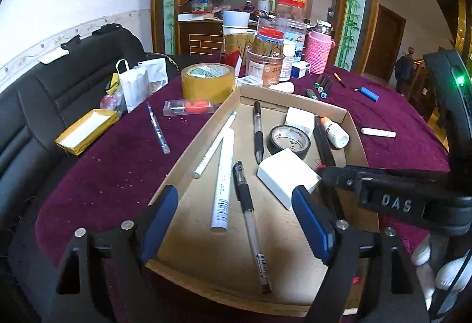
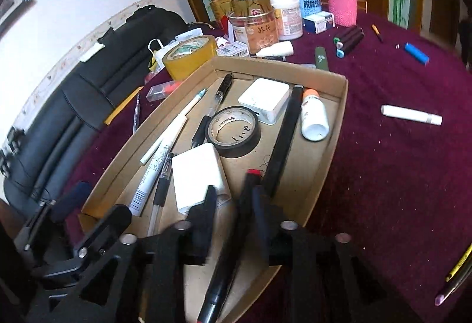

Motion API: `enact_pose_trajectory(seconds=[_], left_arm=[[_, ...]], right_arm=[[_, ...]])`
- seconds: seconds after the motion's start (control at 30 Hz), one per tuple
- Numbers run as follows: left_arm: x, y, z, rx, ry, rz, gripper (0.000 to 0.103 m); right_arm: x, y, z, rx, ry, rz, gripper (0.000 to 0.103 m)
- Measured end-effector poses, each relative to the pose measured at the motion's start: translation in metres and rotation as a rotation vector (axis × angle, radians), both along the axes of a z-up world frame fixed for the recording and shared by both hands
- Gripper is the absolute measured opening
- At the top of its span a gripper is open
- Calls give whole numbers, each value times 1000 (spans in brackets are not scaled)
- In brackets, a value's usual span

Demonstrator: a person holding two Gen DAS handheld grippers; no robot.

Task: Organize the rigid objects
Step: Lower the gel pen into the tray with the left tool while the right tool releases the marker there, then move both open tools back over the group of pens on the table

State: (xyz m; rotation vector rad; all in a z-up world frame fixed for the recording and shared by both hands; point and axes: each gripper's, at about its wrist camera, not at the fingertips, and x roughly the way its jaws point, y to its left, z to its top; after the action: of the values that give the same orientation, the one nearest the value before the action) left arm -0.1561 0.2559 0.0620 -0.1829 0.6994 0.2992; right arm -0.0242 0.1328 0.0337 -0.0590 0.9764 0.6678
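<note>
Maroon tablecloth (image 1: 112, 175); gripper (image 1: 348, 178) (lettered "DAS")

"DAS" read in raised letters on the right tongs' arm (image 1: 396, 203), just right of the left tongs, "1.9"-like handwriting seen inside the black tape roll (image 2: 233, 131), ahead of the right tongs

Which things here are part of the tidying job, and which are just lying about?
Part of the job:
- cardboard tray
- black marker in the right claw
- black tape roll in the tray
- white tube and blue lighter loose on the cloth

Just lying about:
- pink knitted jar
- brown packing tape
- black chair
</note>
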Motion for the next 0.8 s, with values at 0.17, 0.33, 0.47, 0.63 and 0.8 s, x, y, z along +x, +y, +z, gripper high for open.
enact_pose_trajectory(seconds=[0.17, 0.33, 0.47, 0.63, 0.8], left_arm=[[-2, 1, 1, 5, 2, 7, 82], [-4, 0, 1, 7, 2, 10, 82], [-6, -6, 4, 18, 4, 4, 82], [-6, -17, 8, 27, 7, -19, 82], [-4, -29, 13, -9, 11, -75, 82]], right_arm=[[-7, 6, 3, -6, -37, 11, 51], [-8, 0, 8, 8, -48, -3, 52], [-9, -12, 12, 31, -44, -23, 53], [-9, -41, 17, 64, -45, -72, 61], [-9, -91, 17, 79, -52, -135, 65]])
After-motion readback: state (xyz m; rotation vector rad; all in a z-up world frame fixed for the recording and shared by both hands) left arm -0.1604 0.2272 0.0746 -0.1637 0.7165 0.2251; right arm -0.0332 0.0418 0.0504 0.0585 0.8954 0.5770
